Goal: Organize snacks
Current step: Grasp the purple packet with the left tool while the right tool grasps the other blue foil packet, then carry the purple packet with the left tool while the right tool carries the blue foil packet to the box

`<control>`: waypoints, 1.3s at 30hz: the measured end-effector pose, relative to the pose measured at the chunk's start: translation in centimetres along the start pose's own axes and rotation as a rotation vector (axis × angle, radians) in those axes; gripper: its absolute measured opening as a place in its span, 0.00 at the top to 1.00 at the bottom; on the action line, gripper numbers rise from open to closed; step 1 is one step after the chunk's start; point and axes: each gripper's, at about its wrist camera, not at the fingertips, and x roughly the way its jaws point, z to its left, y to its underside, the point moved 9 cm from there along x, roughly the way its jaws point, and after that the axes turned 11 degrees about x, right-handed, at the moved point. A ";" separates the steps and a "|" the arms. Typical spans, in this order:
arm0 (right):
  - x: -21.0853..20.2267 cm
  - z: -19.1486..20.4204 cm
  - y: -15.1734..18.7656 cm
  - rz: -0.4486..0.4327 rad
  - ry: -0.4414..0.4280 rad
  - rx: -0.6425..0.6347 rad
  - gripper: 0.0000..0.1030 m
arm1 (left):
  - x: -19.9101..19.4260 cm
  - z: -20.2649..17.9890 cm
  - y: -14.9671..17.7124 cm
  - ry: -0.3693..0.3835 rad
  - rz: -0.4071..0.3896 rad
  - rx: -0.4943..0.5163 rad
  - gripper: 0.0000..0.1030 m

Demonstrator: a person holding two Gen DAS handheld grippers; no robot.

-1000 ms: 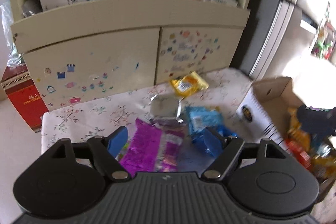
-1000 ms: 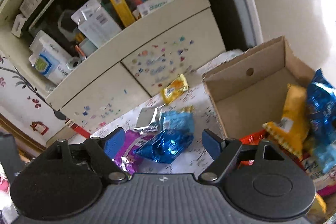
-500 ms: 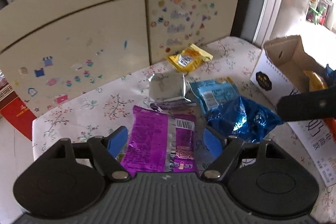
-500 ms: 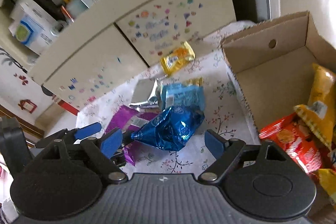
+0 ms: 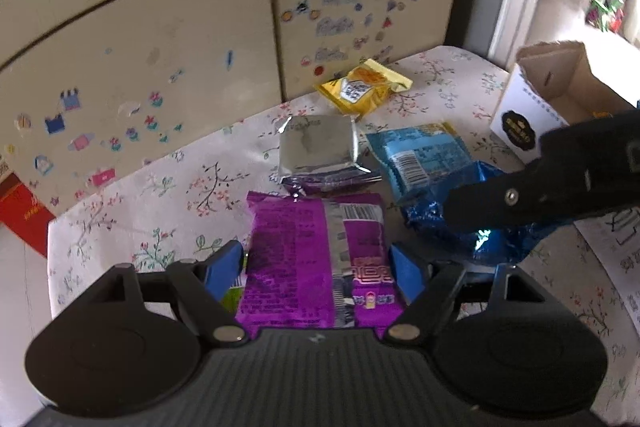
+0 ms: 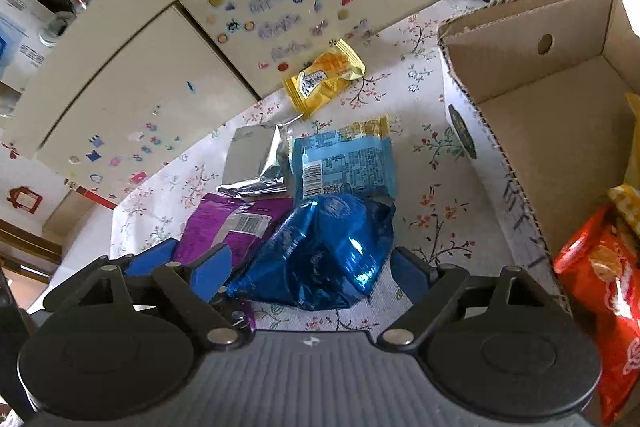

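Several snack packs lie on the flowered tablecloth [image 5: 120, 227]. My left gripper [image 5: 318, 271] is open, its fingers on either side of a purple pack [image 5: 316, 259]. My right gripper [image 6: 310, 271] is open around a shiny dark blue bag [image 6: 324, 251], which also shows in the left wrist view [image 5: 452, 227]. Behind them lie a silver pack [image 5: 318, 147], a light blue pack [image 5: 420, 157] and a yellow pack [image 5: 362, 87]. The right gripper shows as a black arm [image 5: 560, 179] in the left wrist view.
An open cardboard box [image 6: 552, 107] stands at the right, holding an orange-red chip bag [image 6: 600, 287] and a yellow bag [image 6: 632, 163]. A cream cabinet with stickers [image 5: 200, 27] stands behind the table. The table's left edge drops off near a red box [image 5: 24, 211].
Both grippers have come down and forward toward the table. The left one now straddles the purple pack and the right one now straddles the dark blue bag.
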 end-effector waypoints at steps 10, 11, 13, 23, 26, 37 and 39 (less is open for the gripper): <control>2.4 -0.6 0.8 0.041 0.038 0.006 0.21 | 1.1 -0.5 0.4 -0.013 0.016 0.010 0.24; 2.4 -0.7 0.9 0.046 0.038 0.010 0.25 | 1.2 -0.5 0.4 -0.017 0.020 0.011 0.25; 2.4 -0.8 0.9 0.052 0.025 0.025 0.27 | 1.2 -0.7 0.4 -0.014 0.021 0.018 0.31; 0.7 -0.8 0.7 0.031 -0.025 0.011 0.31 | -0.2 -0.8 0.5 -0.005 0.005 0.013 0.37; 0.0 -0.5 0.7 0.023 -0.048 0.000 0.31 | -1.0 -0.3 0.6 -0.014 -0.001 -0.014 0.37; -2.0 0.2 1.5 0.026 -0.119 -0.033 0.30 | -3.9 1.7 0.7 -0.039 -0.035 -0.149 0.37; -2.6 0.3 1.6 0.021 -0.133 -0.040 0.30 | -4.5 1.9 0.6 -0.044 -0.044 -0.168 0.37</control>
